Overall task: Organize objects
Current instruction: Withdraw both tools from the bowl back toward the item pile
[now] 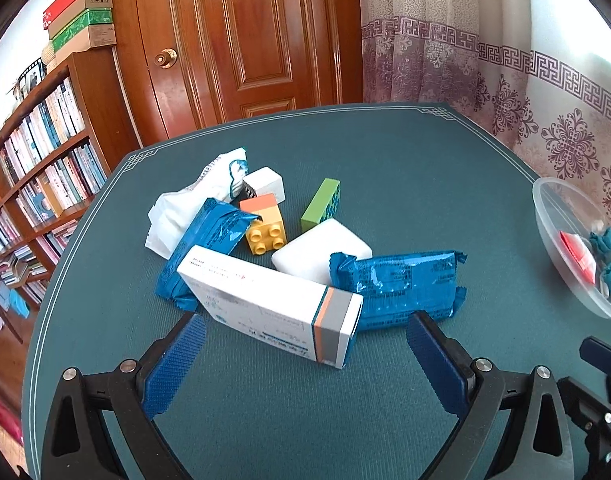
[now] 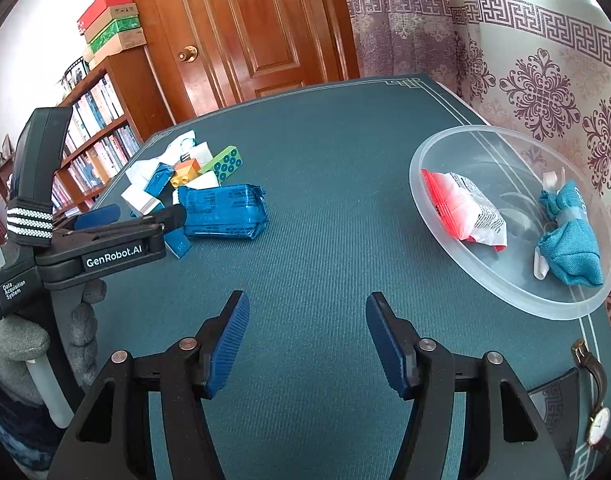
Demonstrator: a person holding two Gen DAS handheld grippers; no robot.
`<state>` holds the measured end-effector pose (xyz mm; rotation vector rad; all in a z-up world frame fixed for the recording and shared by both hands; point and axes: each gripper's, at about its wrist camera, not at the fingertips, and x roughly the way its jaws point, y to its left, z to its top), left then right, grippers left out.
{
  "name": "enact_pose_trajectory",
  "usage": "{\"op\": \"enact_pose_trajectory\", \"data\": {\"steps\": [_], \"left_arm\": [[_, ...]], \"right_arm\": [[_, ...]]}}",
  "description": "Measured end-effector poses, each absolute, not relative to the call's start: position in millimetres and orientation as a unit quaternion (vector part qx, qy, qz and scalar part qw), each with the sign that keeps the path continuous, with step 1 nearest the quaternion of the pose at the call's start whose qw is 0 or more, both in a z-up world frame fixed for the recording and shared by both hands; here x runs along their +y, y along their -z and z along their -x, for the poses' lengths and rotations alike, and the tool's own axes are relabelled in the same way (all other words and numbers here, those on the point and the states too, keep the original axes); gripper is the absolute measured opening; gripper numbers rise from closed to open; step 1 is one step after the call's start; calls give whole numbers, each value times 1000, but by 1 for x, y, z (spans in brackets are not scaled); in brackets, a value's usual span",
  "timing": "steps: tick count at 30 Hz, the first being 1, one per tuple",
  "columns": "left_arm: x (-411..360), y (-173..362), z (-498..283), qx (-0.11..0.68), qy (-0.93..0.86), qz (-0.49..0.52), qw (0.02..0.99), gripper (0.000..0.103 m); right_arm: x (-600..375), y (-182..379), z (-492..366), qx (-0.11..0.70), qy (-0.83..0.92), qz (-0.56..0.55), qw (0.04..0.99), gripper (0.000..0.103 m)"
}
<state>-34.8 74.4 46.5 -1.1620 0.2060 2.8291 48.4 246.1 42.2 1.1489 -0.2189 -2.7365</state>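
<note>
A pile lies mid-table in the left wrist view: a white medicine box [image 1: 265, 304], two blue foil packs [image 1: 397, 284] [image 1: 201, 248], a white block [image 1: 321, 252], a smaller white block [image 1: 265, 186], a yellow-orange brick [image 1: 263, 228], a green brick [image 1: 321, 204] and a white pouch [image 1: 193, 204]. My left gripper [image 1: 305, 340] is open, its tips on either side of the box's near end. My right gripper [image 2: 307, 320] is open and empty over bare mat. The clear bowl [image 2: 437, 152] holds a red-white packet [image 2: 465, 208] and a teal cloth bundle [image 2: 569, 240].
The table has a teal mat [image 2: 325, 248]. A wristwatch [image 2: 597, 408] lies at the front right edge. A bookshelf [image 1: 37, 184] and wooden door [image 1: 245, 40] stand behind, with a curtain [image 1: 505, 80] to the right. The left gripper's body [image 2: 105, 240] shows in the right wrist view.
</note>
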Motion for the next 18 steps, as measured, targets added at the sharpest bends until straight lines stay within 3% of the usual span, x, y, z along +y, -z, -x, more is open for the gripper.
{"op": "enact_pose_trajectory", "data": {"steps": [18], "left_arm": [[58, -77, 32, 17, -932, 360, 34, 102]], "right_arm": [[244, -36, -48, -81, 912, -392, 87, 62]]}}
